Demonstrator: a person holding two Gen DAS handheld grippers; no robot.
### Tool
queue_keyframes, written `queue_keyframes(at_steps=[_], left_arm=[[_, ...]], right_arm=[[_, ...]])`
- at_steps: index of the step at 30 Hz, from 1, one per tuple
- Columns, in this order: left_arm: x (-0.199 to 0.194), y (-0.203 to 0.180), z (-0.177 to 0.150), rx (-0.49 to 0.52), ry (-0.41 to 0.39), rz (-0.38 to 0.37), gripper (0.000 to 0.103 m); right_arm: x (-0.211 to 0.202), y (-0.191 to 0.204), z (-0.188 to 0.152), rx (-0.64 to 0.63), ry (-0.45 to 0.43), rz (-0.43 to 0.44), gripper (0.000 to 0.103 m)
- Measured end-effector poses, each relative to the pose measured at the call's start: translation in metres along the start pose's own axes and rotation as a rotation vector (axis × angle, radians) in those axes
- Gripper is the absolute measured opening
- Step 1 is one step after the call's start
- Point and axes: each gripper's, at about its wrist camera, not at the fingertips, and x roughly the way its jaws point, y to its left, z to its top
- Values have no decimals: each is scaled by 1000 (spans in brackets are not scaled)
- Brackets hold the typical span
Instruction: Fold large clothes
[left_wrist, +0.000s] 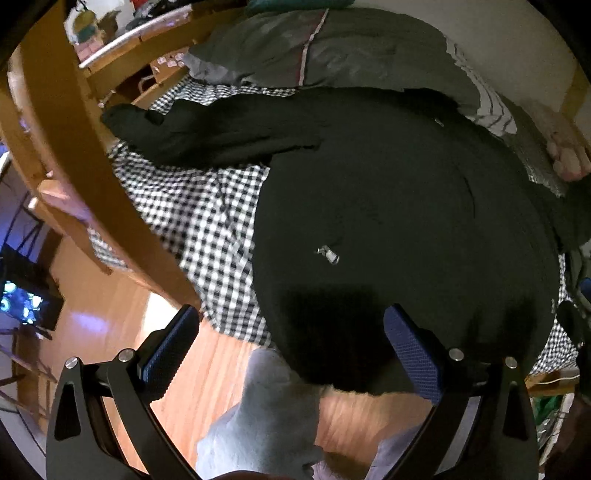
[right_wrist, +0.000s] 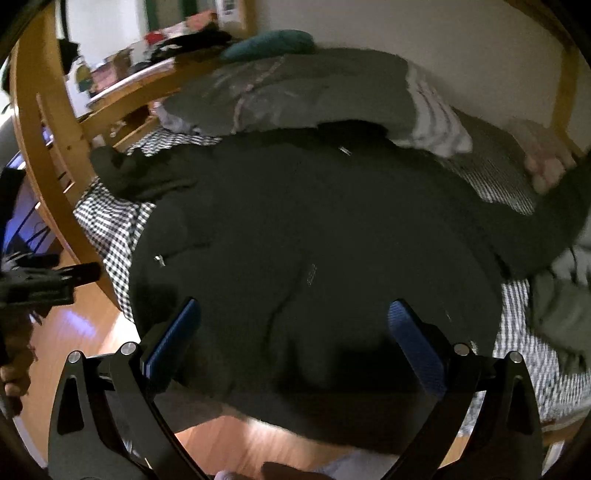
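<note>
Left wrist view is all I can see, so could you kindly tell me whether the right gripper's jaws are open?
Observer: Yes, the right gripper has its jaws wide apart and empty, pointing at the black garment.
Operator: Thank you. Is anything lying to the right of that garment?
Observer: A crumpled grey-green cloth lies on the bed sheet there.
Operator: And where does my left gripper appear from that side?
Observer: The left gripper shows at the picture's left edge, in front of the wooden bed frame.
</note>
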Motion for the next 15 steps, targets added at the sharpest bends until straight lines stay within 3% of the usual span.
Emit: queue_keyframes(at_steps=[7,10,14,15], left_arm=[[49,27,52,-160,56,-117,98],[81,51,81,-285,47,-108,98],[115,74,110,-356,47,-20,94],[128,79,117,-381,66,-51,95]], right_arm=[[27,38,39,-234,-98,83,100],[57,63,62,-363,-126,168,100],[99,93,80,-487,-185,259,100],[114,101,85,-507,-180,285,100]])
